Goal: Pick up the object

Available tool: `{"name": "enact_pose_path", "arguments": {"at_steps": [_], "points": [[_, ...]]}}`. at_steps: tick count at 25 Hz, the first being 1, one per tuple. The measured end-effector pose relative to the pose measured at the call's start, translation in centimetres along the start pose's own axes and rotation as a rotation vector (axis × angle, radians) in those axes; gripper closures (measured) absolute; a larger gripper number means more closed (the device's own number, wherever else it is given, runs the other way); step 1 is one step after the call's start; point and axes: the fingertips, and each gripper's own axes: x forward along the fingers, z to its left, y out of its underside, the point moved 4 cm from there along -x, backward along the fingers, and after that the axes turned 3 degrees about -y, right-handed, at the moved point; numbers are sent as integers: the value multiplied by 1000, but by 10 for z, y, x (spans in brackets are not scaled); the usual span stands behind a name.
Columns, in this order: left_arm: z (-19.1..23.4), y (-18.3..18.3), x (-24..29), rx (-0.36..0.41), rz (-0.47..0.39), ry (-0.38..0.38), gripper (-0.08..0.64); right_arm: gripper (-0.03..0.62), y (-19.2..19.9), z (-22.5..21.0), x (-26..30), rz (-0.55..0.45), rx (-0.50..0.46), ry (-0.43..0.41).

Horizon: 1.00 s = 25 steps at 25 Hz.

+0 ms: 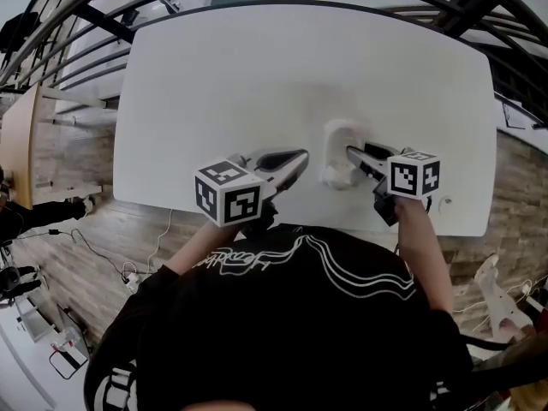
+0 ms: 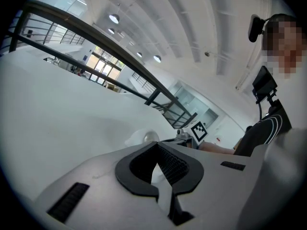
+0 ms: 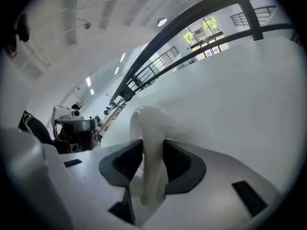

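A white, smooth, rounded object (image 1: 337, 137) rests on the white table (image 1: 257, 67) near its front edge. My right gripper (image 1: 351, 151) reaches it from the right. In the right gripper view the object (image 3: 147, 121) stands between the two dark pads, which touch it on both sides, so my right gripper (image 3: 152, 146) is shut on it. My left gripper (image 1: 300, 156) lies just left of the object, shut, with nothing in it. In the left gripper view its tips (image 2: 155, 144) meet, and the white object (image 2: 143, 137) shows just beyond them.
The table's front edge runs right under both grippers, close to the person's black shirt (image 1: 291, 315). A small round fitting (image 1: 444, 203) sits at the table's front right corner. Black railings (image 1: 86, 24) curve behind the table. Cables (image 1: 103, 255) lie on the wooden floor at the left.
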Motion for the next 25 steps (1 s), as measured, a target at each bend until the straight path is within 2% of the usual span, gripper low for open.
{"name": "enact_pose_path", "arguments": {"at_steps": [7, 14, 20, 25], "points": [[-18, 9, -6, 8, -13, -2, 552, 465, 4, 10, -12, -63, -22, 26], [-41, 8, -23, 16, -32, 10, 552, 468, -5, 37, -35, -171, 10, -10], [-117, 61, -44, 56, -67, 27, 552, 468, 49, 79, -106, -285, -35, -21], [-157, 75, -60, 97, -108, 66, 552, 468, 72, 113, -139, -349, -78, -35]]}}
